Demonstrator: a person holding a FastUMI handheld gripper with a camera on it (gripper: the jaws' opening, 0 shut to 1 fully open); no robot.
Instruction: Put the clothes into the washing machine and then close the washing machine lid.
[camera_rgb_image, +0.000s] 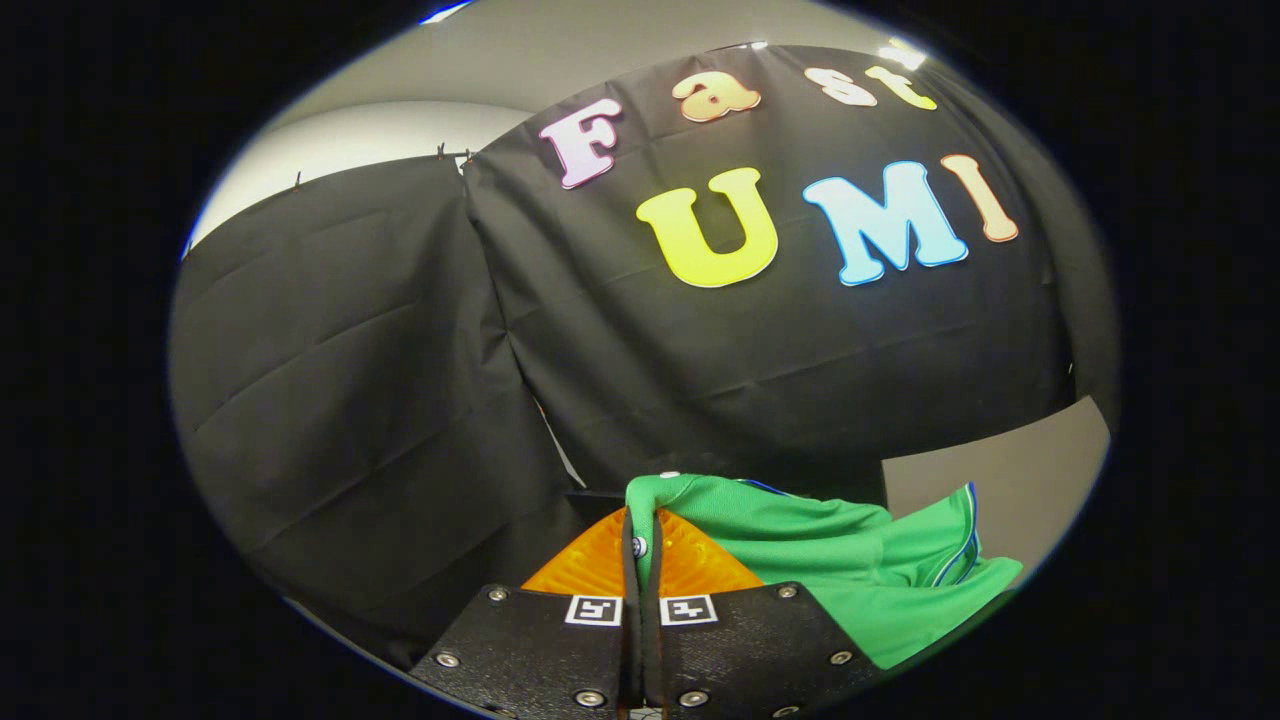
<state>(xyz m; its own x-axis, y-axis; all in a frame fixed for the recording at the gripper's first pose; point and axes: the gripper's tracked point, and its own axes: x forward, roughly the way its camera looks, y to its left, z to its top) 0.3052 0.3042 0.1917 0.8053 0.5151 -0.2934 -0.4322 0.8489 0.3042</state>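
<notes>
tool (640, 520) pinching green garment (860, 570), raised, black cloth wall (350, 400) beyond

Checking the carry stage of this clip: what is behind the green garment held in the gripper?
Behind the green knit garment, pinched between the shut fingers of the gripper, hang the black cloth wall and a grey panel. Whatever lies below the garment is covered.

Hanging all around as the booth's wall: black cloth (380, 400), creased, made of 2 sheets meeting at a seam. Showing above it: a pale grey wall (420, 110). Standing at the cloth's foot: a grey panel (1010, 470).
</notes>
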